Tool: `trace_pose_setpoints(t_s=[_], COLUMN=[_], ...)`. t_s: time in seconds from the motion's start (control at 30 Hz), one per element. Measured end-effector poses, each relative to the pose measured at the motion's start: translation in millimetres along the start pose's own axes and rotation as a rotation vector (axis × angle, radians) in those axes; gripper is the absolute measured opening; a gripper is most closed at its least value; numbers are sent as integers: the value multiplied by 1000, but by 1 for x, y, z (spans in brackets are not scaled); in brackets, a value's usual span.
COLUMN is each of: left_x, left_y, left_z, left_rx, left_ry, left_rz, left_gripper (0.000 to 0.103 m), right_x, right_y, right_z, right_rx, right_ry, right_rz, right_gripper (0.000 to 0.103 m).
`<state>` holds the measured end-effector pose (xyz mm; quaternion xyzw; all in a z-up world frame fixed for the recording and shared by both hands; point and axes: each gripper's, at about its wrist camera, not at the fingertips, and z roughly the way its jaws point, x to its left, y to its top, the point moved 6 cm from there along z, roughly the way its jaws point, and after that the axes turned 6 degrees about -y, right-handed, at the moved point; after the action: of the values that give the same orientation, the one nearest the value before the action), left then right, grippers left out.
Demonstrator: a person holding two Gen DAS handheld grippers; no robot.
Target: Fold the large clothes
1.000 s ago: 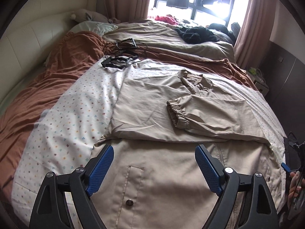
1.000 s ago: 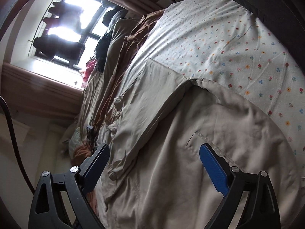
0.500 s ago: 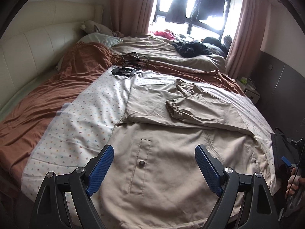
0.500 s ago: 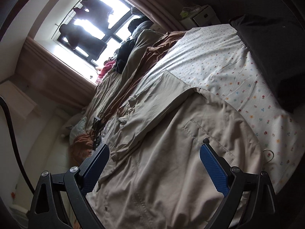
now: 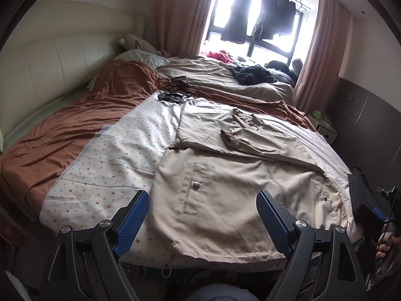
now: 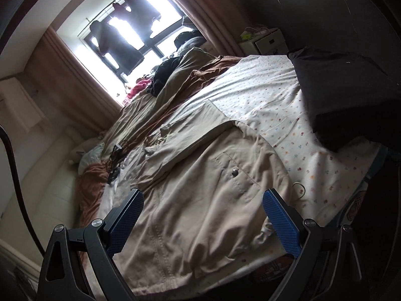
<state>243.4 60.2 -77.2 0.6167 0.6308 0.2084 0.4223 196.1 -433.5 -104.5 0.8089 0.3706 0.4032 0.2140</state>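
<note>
Both grippers hang just off the foot of the bed, jaws wide apart and holding nothing: the left gripper [image 5: 203, 220] over the hem's left half, the right gripper [image 6: 203, 215] over the zip side. Between their blue, cross-hatched pads lies the jacket [image 5: 225, 195], a big beige one spread front-up on the flowered sheet [image 5: 120, 155], its hem at the bed's near edge with a drawcord [image 5: 166, 271] dangling over.

To my eye the sleeves are done. One sleeve [image 5: 263, 143] is laid across the chest, its gathered elastic cuff [image 5: 226, 136] resting near the collar, and the top half looks squared off. So the step in hand is the bottom fold: each gripper would need to drop to a hem corner, pinch both layers, and carry the hem up toward the collar, keeping the two sides level so the edge lands straight.

The cloth looks thin, matte and crisp, creasing in shallow ridges. A flat welt pocket [image 5: 194, 188] with a round metal snap sits on the left panel, and a stitched zip line runs up the middle.

Farther off, a rust-brown blanket [image 5: 75, 125] lies rumpled, then a tan duvet [image 5: 200, 75], dark clothes heaped by the window [image 5: 253, 20], and a padded cream headboard [image 5: 50, 62].
</note>
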Motion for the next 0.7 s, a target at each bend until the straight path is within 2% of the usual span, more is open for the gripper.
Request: trace_pose_setpoints(t_s=[0.23, 0.3, 0.33, 0.47, 0.7], left_x=[6, 8, 9, 19, 50], left_y=[-35, -44, -48, -60, -73], left_z=[-11, -13, -14, -14, 1], left_rx=[38, 34, 30, 40, 57], left_ry=[32, 24, 23, 22, 2], left_rz=[2, -15, -24, -70, -180], left_gripper=[90, 100, 103, 103, 103], right_x=[-30, -36, -37, -47, -81], right_y=[-17, -17, -18, -25, -38], right_z=[-9, -15, -18, -21, -1], right_rx=[61, 54, 48, 57, 116], right_ry=[6, 3, 1, -16, -34], right_rz=[-23, -34, -45, -95, -87], right_gripper=[96, 97, 102, 103, 103])
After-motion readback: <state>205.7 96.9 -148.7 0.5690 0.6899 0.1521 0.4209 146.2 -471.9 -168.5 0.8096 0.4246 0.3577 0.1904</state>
